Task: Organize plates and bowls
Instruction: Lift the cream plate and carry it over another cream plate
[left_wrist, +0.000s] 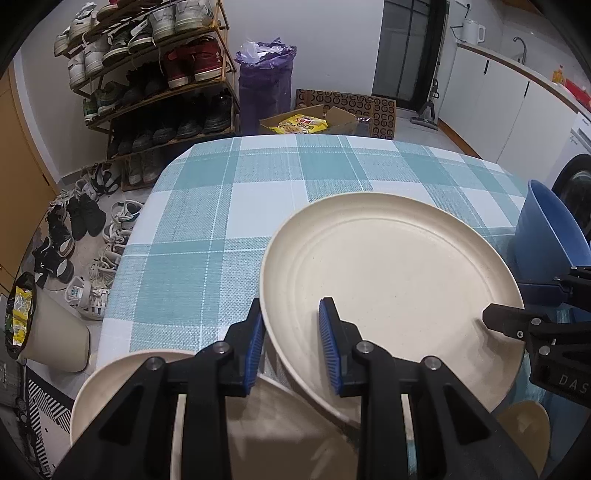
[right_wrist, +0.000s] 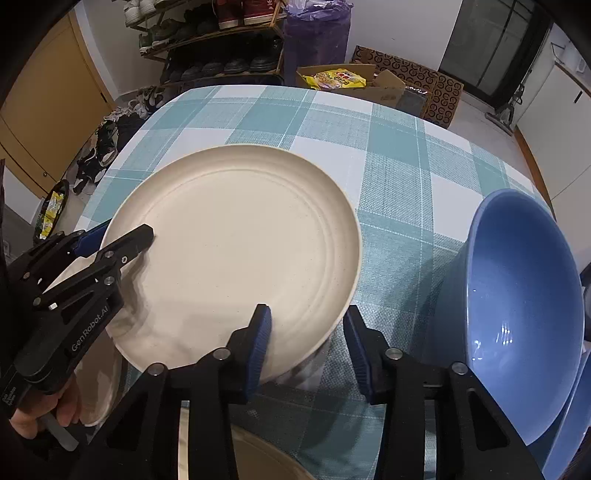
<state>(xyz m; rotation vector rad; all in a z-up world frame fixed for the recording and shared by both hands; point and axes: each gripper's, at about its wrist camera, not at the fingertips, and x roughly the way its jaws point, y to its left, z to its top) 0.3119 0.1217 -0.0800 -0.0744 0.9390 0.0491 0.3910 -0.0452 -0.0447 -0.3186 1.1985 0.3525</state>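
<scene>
1. Plate (left_wrist: 388, 277), cream and round, sits tilted above the checked cloth (left_wrist: 229, 206) near my edge of the table, with one gripper on each side of it.
2. My left gripper (left_wrist: 291, 332) has the plate's left rim between its blue pads: one pad is against the outside of the rim and the other lies on the inner face. The jaws are clamped on the plate.
3. From the right wrist view I see the same grip from the side, with one black finger on top of the plate and the blue pad under the rim. A hand (right_wrist: 40, 413) holds that gripper's handle at the lower left.
4. My right gripper (right_wrist: 306, 332) straddles the near right rim. Its left pad is on the plate's upper face and its right pad is just outside the rim.
5. A sliver of cloth shows between that outer pad and the rim, so I cannot tell whether these jaws are pressing on the plate.
6. A blue bowl (right_wrist: 517, 314) is tipped on its side just right of the plate, with its mouth facing my right camera.
7. A second cream plate (left_wrist: 110, 387) lies below my left gripper, and the tilted plate overlaps part of it.
8. A cream bowl (left_wrist: 528, 424) shows at the lower right of the left wrist view, partly hidden under the plate's edge.
</scene>
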